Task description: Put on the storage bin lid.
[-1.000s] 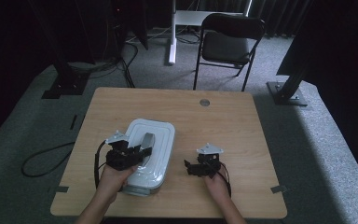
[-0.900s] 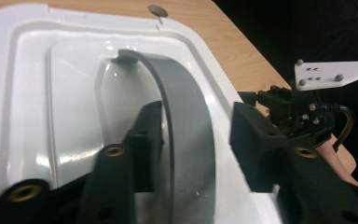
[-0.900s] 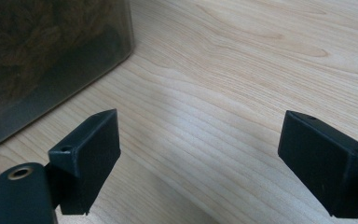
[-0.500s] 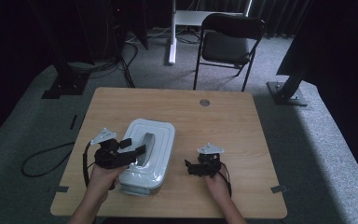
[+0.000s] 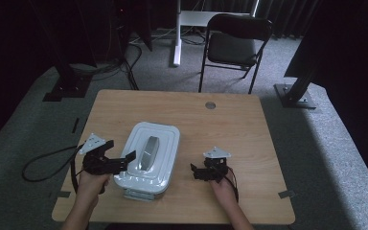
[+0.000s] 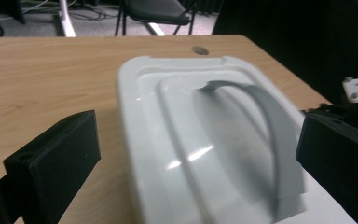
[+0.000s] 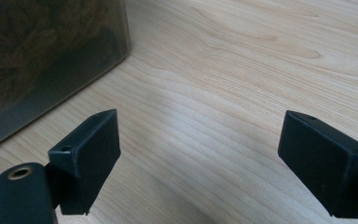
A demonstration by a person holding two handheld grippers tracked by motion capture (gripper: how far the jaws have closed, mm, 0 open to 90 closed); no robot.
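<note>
Dark curtains and grey carpet are surrounding the wooden table, with a black folding chair standing beyond its far edge. From the high view, we are looking down on a white lidded container sitting left of the table's centre, its grey handle running along the lid. We are holding the left gripper at the container's left side with its jaws spread apart, one tip lying over the lid's edge. Our right gripper is resting on the table to the container's right, apart from it, jaws also spread.

Along the left gripper view, we are facing the lid between the two wide-open jaws, the handle arching just past them.

Along the right gripper view, we are seeing bare wood between the parted jaws, and the container's translucent wall is standing at the upper left, clear of both.
</note>
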